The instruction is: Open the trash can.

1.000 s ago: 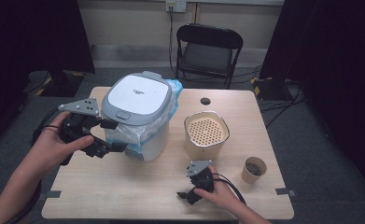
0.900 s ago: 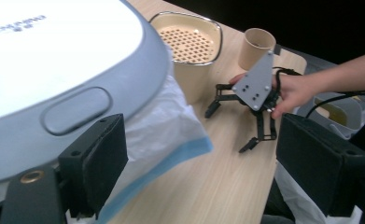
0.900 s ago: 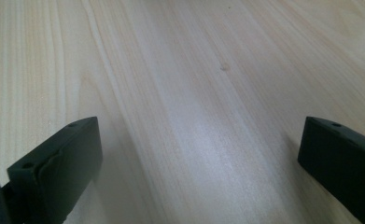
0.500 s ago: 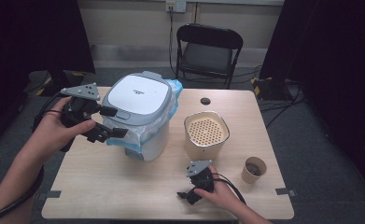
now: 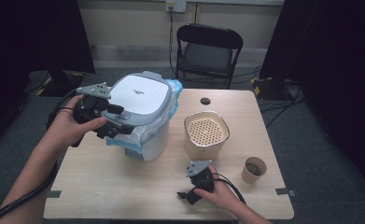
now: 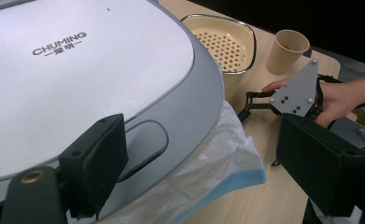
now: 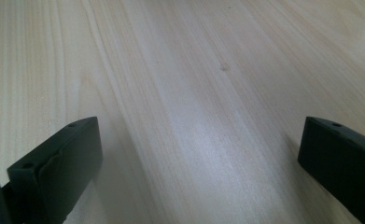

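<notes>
Your left gripper [image 5: 117, 122] has moved up from the bin's side to the front lip of the grey lid [image 5: 140, 95], and its jaws stand spread with one just at the lid's release button [image 6: 140, 147], gripping nothing. The white bin [image 5: 145, 135] sits at the table's [image 5: 124, 186] left-centre, lid down. Your right gripper [image 5: 189, 196] stays parked with jaws spread on the table, so pressing the button looks like your next move.

Even overhead light, dark surroundings; soft glare on tabletop [image 7: 208, 140]; near jaws blurred; high view slightly soft.
</notes>
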Tool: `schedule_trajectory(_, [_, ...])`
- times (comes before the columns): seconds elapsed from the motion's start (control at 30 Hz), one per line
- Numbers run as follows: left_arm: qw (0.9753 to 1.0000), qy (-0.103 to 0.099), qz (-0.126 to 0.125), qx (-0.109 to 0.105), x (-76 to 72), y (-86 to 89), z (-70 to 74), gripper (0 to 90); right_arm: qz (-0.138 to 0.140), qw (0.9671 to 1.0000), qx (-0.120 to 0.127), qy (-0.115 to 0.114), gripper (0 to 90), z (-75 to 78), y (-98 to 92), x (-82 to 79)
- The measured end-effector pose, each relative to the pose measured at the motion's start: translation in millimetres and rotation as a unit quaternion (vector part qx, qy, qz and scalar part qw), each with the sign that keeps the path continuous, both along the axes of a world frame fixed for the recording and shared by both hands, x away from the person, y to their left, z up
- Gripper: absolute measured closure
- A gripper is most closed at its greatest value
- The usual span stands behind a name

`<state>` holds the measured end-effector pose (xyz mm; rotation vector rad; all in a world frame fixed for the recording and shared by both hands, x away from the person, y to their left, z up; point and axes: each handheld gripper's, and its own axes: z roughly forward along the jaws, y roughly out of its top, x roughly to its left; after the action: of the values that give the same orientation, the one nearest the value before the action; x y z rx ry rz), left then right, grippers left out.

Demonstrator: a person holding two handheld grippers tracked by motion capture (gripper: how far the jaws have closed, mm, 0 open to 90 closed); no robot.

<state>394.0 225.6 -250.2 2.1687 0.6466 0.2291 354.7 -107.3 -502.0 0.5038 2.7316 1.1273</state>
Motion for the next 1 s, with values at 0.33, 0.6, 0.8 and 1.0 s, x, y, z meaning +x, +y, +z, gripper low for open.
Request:
schedule_trajectory(0.33, [1.0, -0.005, 0.007, -0.005, 3.3, -0.4, -4.3, 15.0, 0.0, 1.0, 0.0, 0.0, 0.0, 0.0, 0.0, 0.0])
schedule_trajectory(0.6, [0.9997, -0.01, 0.009, 0.019, 3.6, -9.0, -3.5, 10.1, -0.001, 1.0, -0.001, 0.003, 0.0, 0.1, 0.0, -0.4])
schedule_trajectory(0.8, [0.9999, -0.001, 0.012, 0.001, 4.1, -6.6, -4.8, 9.4, -0.001, 1.0, -0.001, 0.003, 0.0, 0.1, 0.0, -0.4])
schedule_trajectory(1.0, [0.9999, 0.005, 0.01, -0.004, 2.6, -5.9, -4.8, 9.5, -0.001, 1.0, -0.001, 0.003, 0.0, 0.1, 0.0, -0.4])
